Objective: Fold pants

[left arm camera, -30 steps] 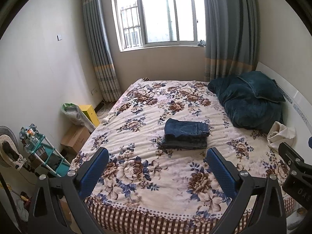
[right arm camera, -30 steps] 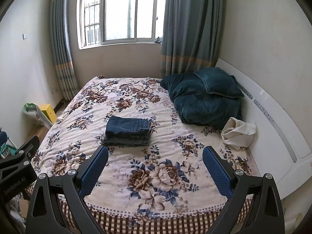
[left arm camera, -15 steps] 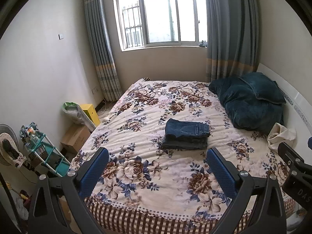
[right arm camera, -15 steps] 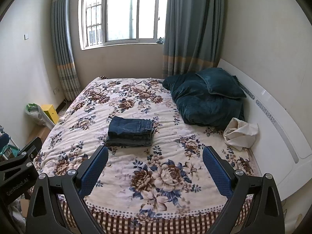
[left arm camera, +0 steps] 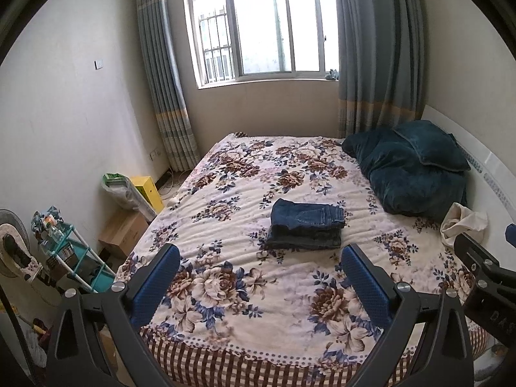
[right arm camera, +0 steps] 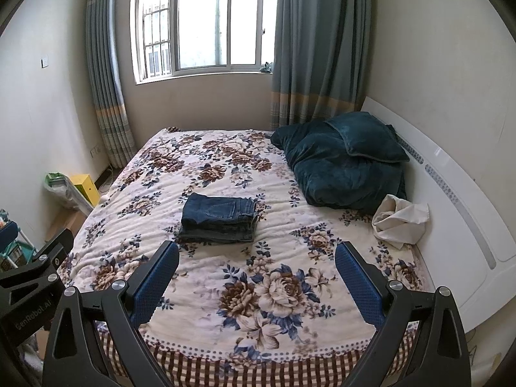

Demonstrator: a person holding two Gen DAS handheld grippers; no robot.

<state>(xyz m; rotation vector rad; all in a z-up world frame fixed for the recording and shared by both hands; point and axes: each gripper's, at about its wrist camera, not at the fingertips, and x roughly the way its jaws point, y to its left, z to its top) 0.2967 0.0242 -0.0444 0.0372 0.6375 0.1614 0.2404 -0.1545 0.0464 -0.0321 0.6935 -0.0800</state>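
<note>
— Left wrist view first: what do you see?

— The left gripper (left arm camera: 258, 264) sits at the bottom of the frame with its jaws spread wide and nothing between them. Past it, in the middle of the frame, the folded pants (left arm camera: 306, 224) lie on the bed (left arm camera: 245, 293), on the flowered bedspread, well apart from the blue pads (left arm camera: 154, 282).

— How are the pants lying?

— As a flat, neat stack of dark blue denim, with a back pocket showing on the top layer.

— And the right wrist view?

— The right gripper (right arm camera: 256, 266) is also at the bottom of the frame, jaws spread and holding nothing. The pants (right arm camera: 219, 217) lie left of centre, just above the left pad.

— Anything else on the bed?

— A dark teal pillow (right arm camera: 366, 138) rests on a bunched teal blanket (right arm camera: 338, 177) in the upper right of the bed. Just beside them, at the right edge against the white headboard (right arm camera: 451, 206), lies a crumpled cream cloth (right arm camera: 400, 219).

— And around the bed?

— A window (left arm camera: 261, 25) with blue-grey curtains (left arm camera: 374, 51) fills the top centre of the left view. At the left edge there are a yellow box (left arm camera: 148, 187), a cardboard box (left arm camera: 124, 230) and a teal rack (left arm camera: 74, 258).
</note>
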